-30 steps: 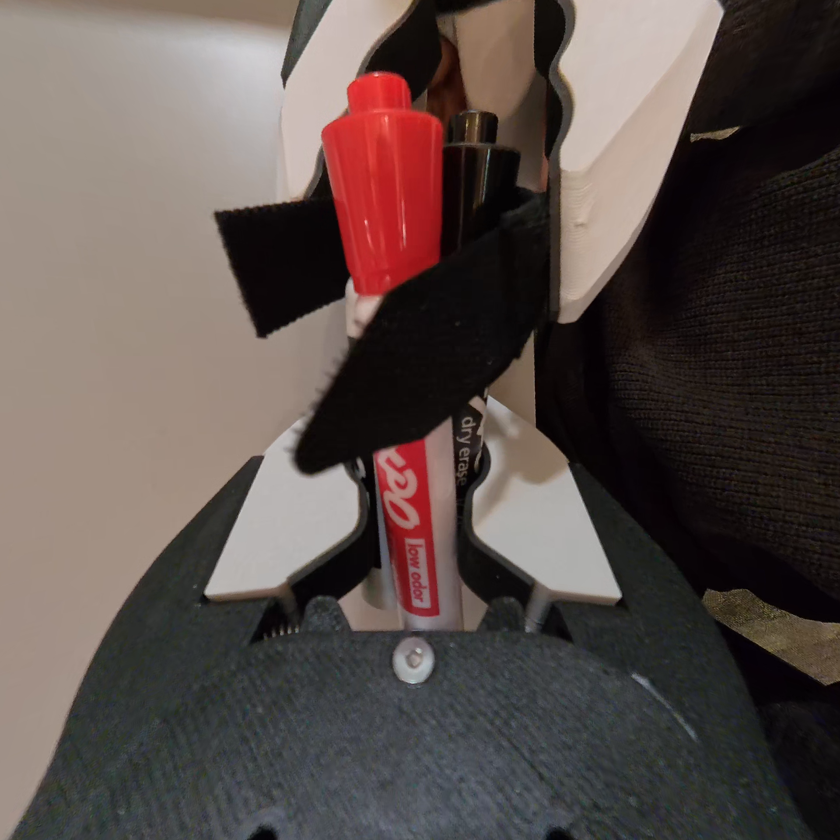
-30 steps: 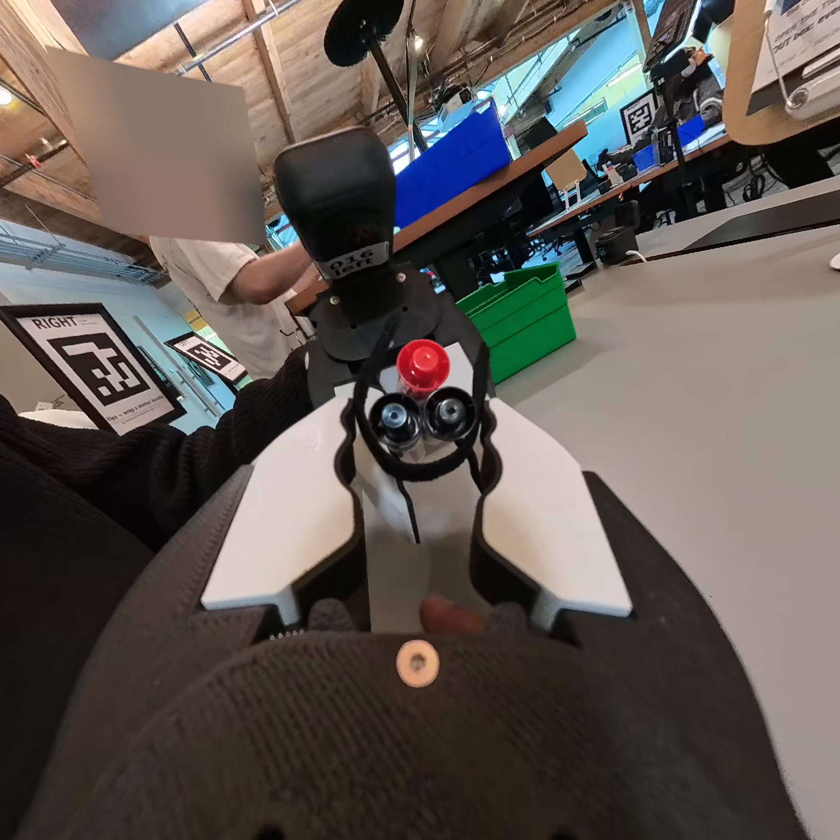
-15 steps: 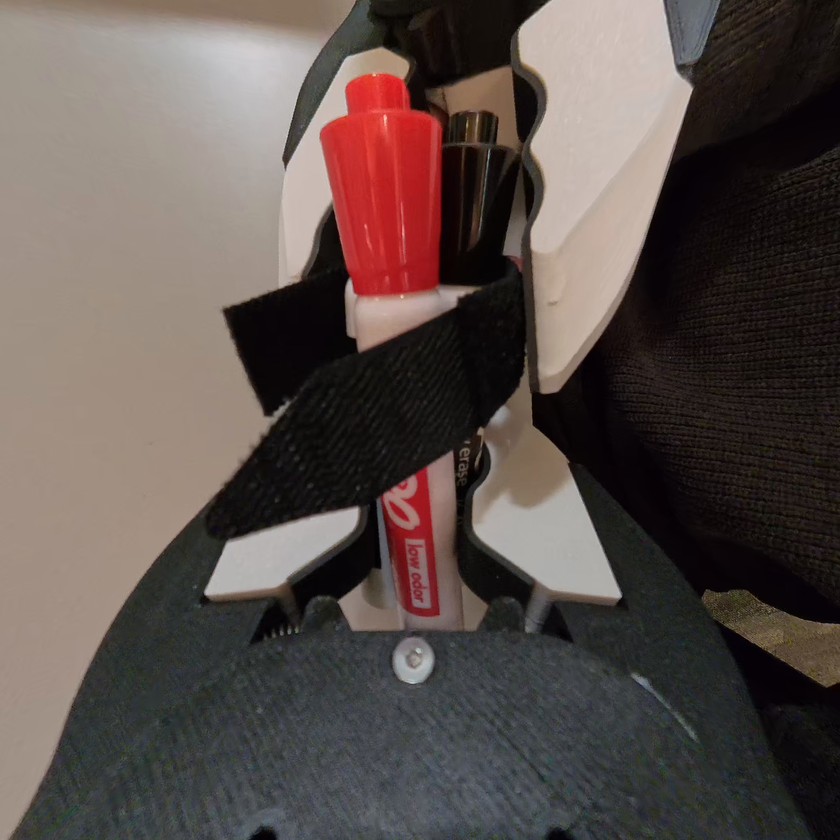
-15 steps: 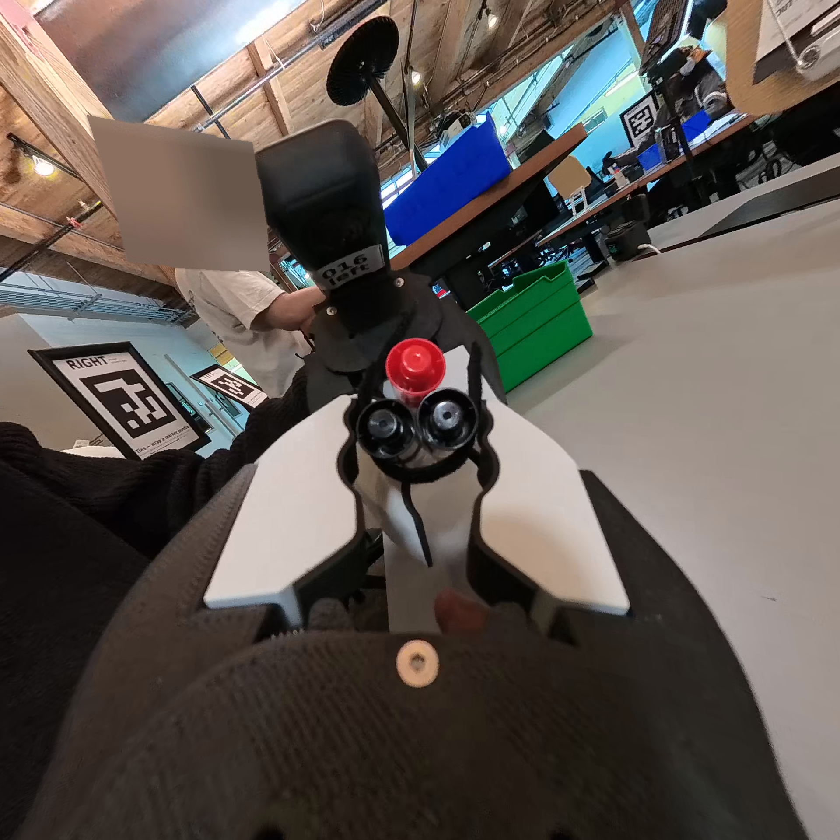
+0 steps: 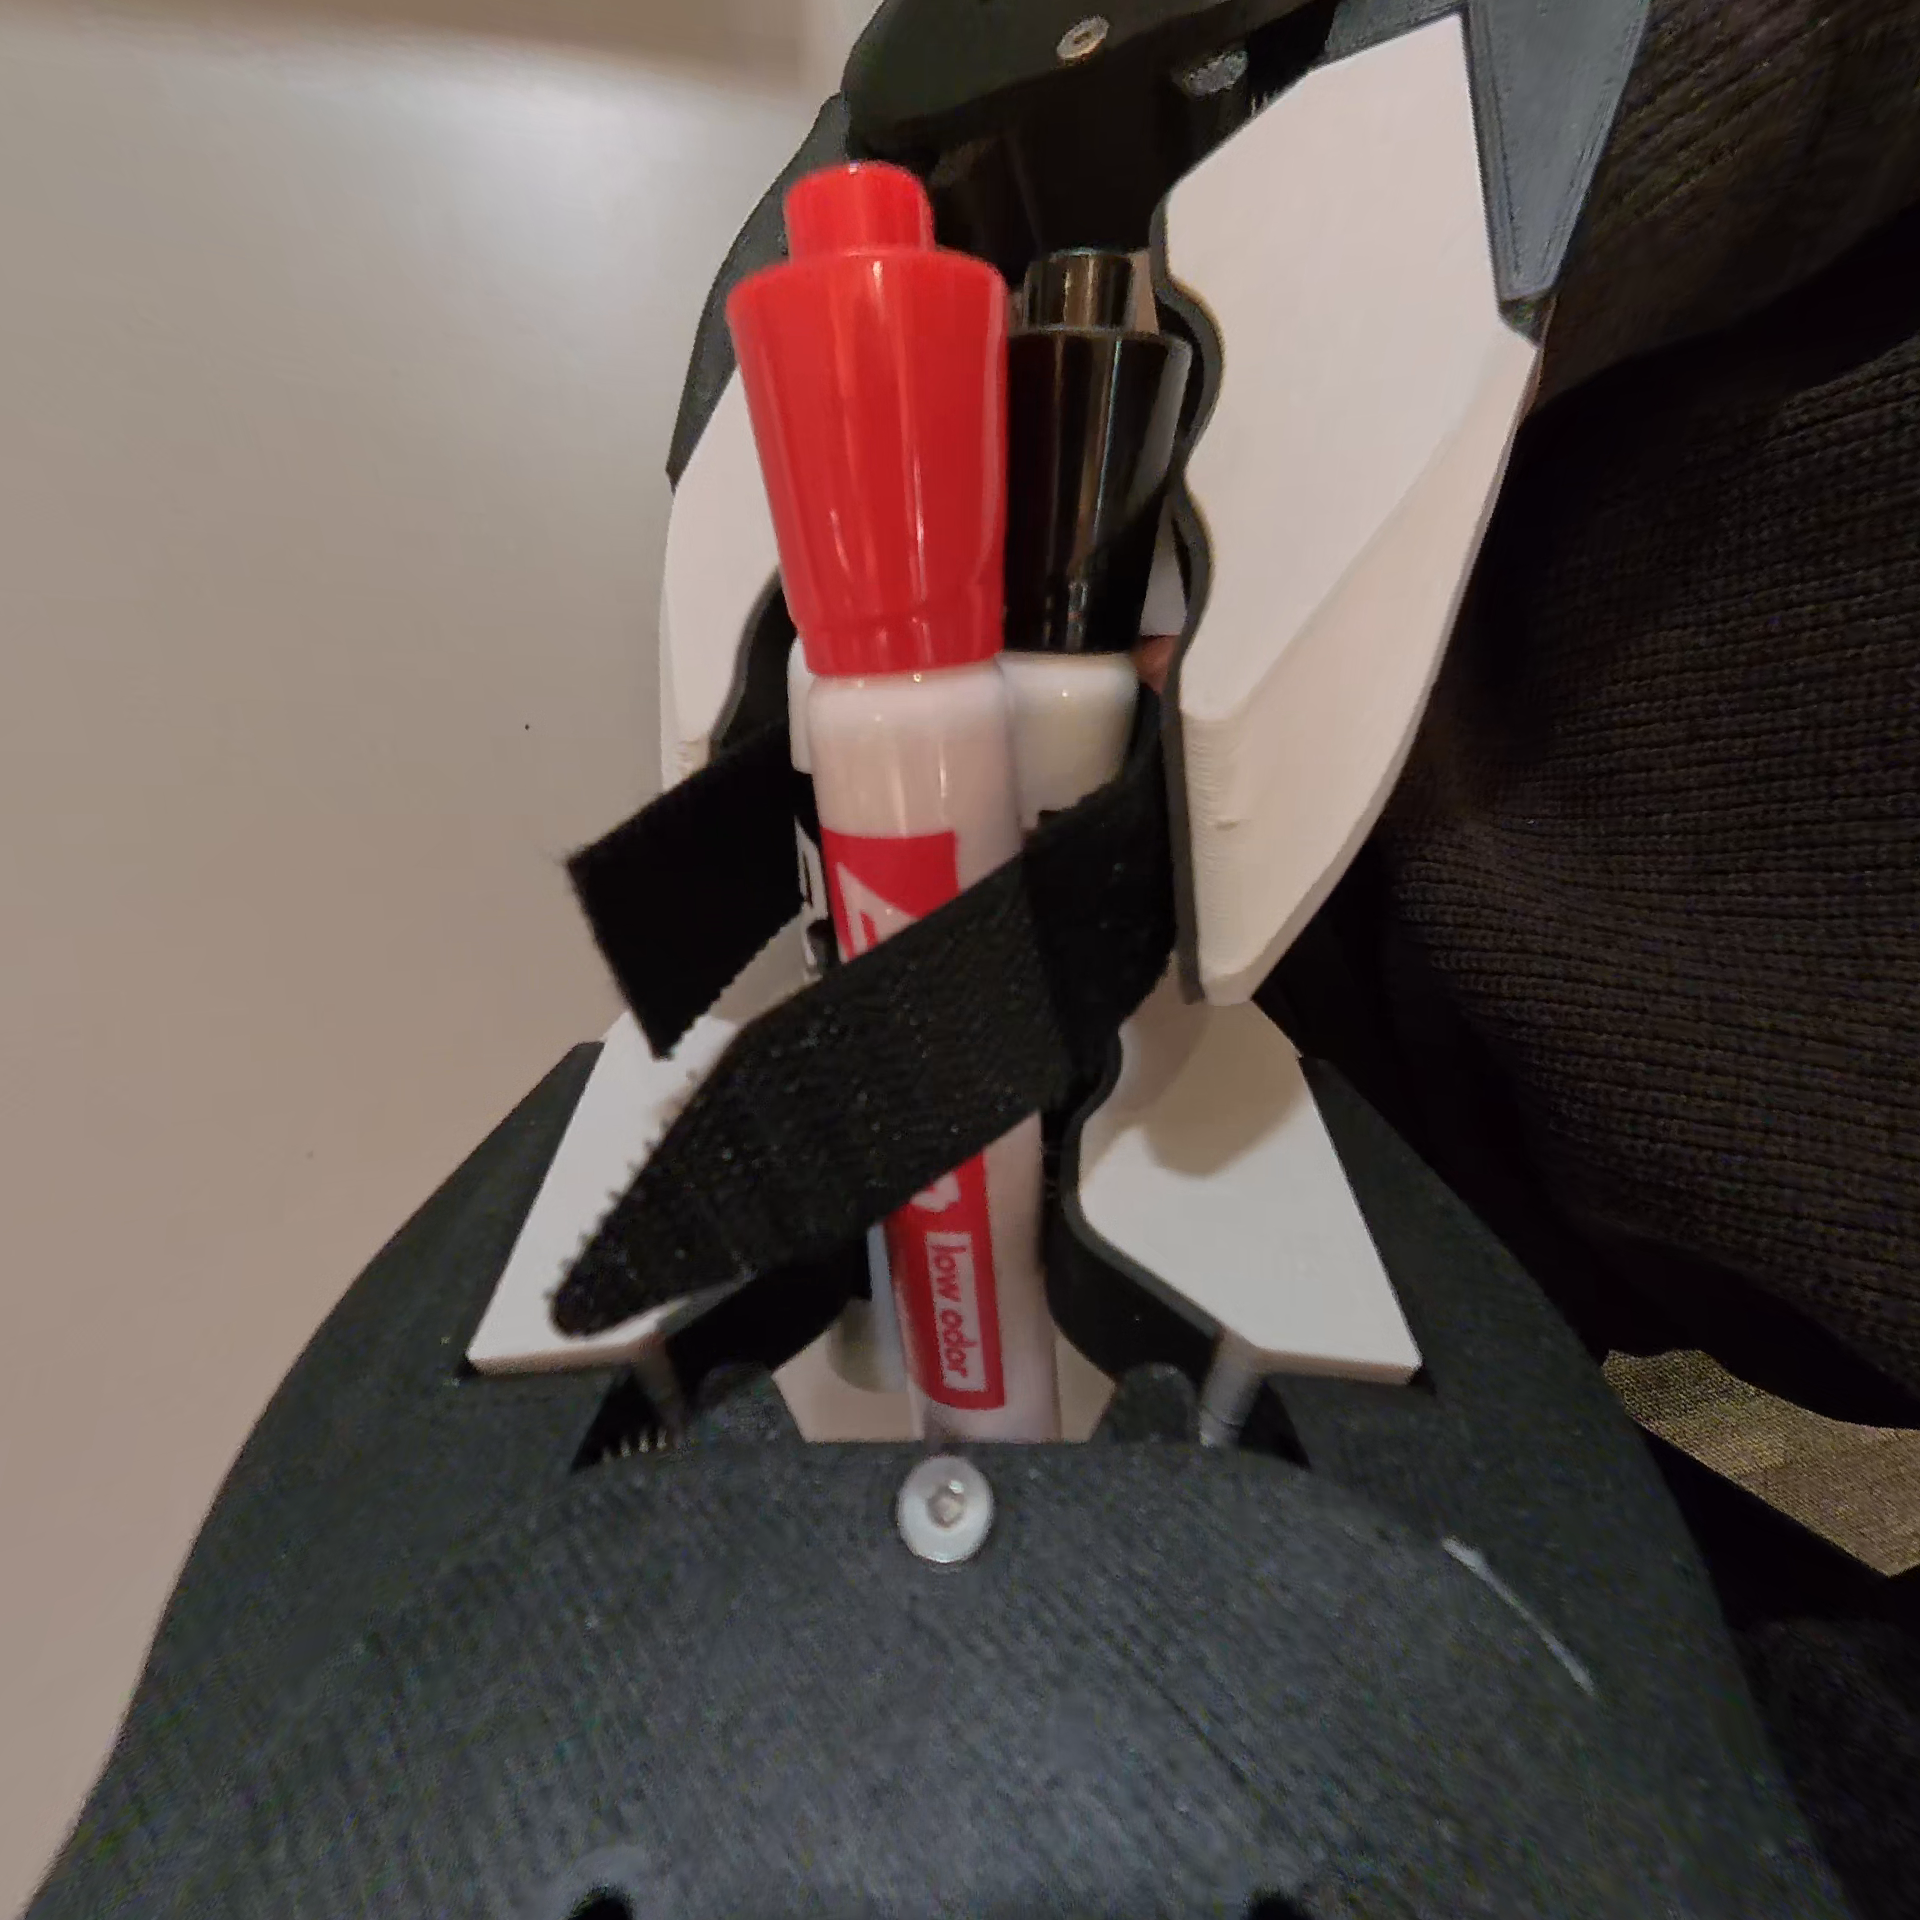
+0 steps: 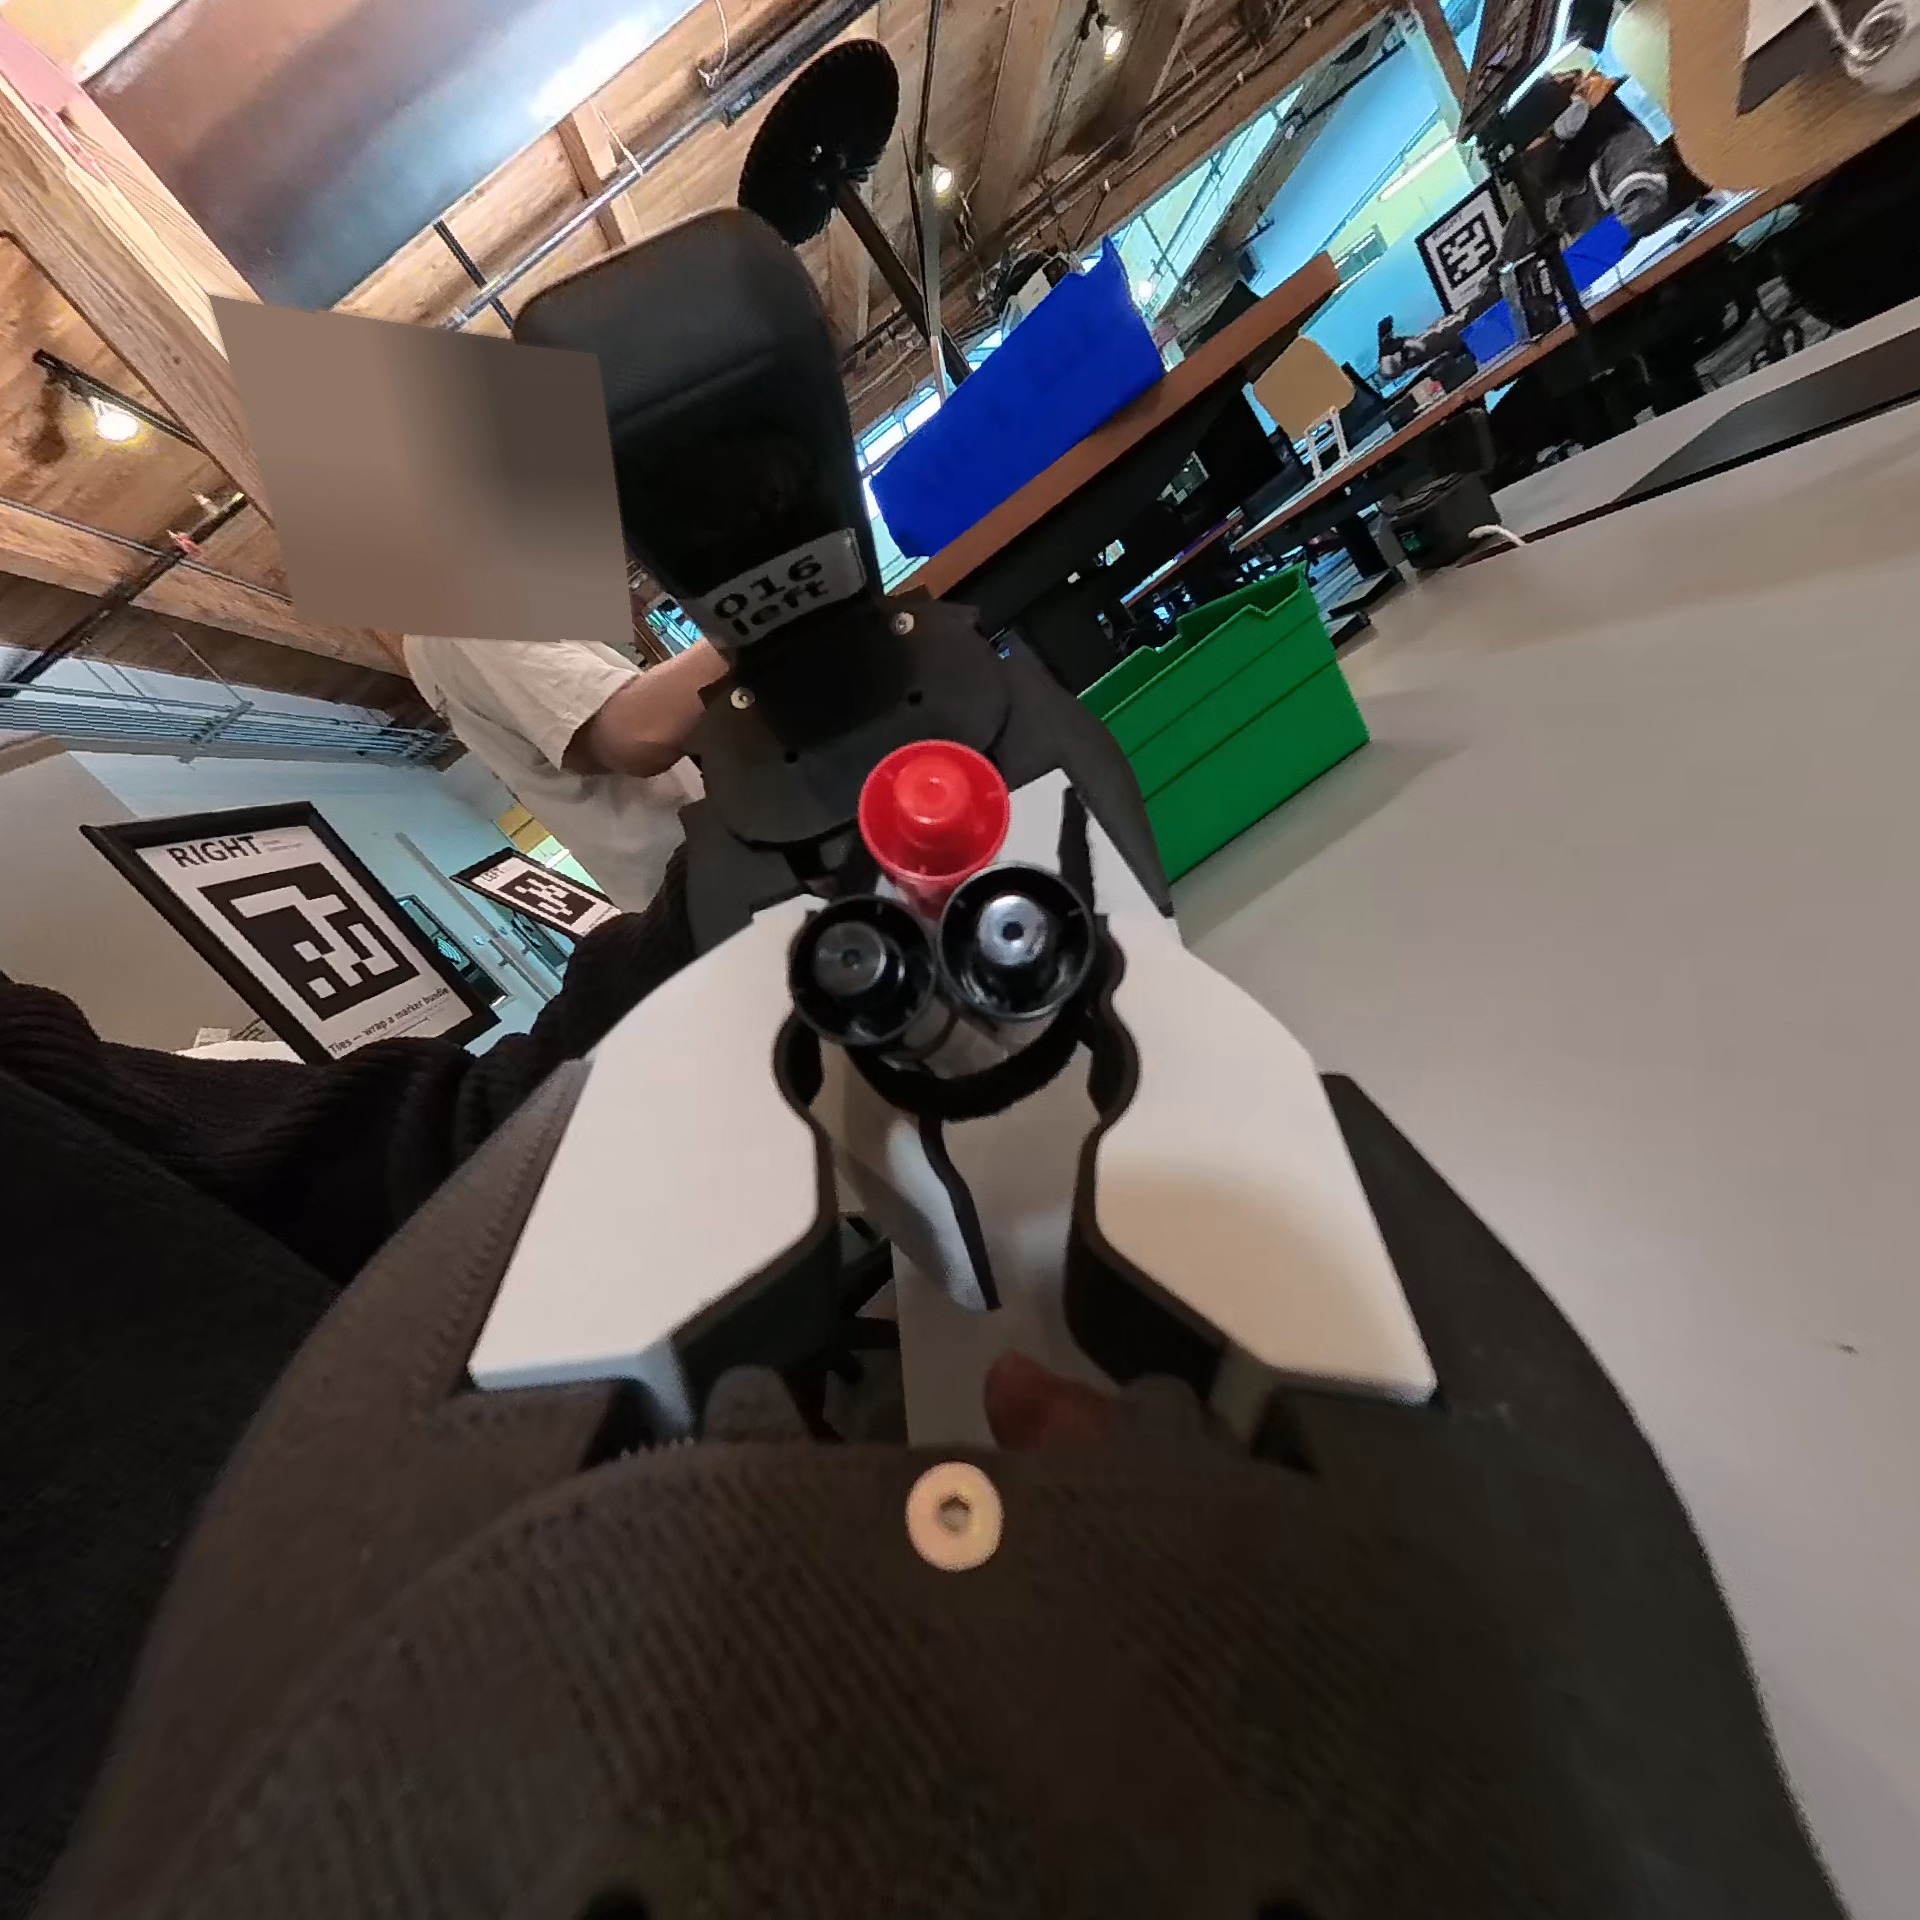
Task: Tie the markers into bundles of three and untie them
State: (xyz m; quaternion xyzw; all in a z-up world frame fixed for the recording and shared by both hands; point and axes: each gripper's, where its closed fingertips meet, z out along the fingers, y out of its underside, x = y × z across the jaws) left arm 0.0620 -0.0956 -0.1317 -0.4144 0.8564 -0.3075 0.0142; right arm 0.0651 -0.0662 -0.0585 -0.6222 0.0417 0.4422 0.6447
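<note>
Left hand-held gripper (image 5: pixel 935 1164) clamps markers (image 5: pixel 914 831); second black marker (image 6: pixel 857 971) shows rightward only.

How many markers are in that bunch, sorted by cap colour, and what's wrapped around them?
Red-capped marker: 1
Black-capped markers: 2
Black strap wrapped loosely around them: 1
Total: 3 markers and 1 strap, 4 things, with the left gripper shut on the marker barrels.

1. Red-capped marker (image 5: pixel 894 665): white barrel, upright at frame centre.
2. Black-capped marker (image 5: pixel 1091 457): touching its right side.
3. Black strap (image 5: pixel 862 1122): wrapped loosely around the barrels, both ends free at centre-left.
</note>
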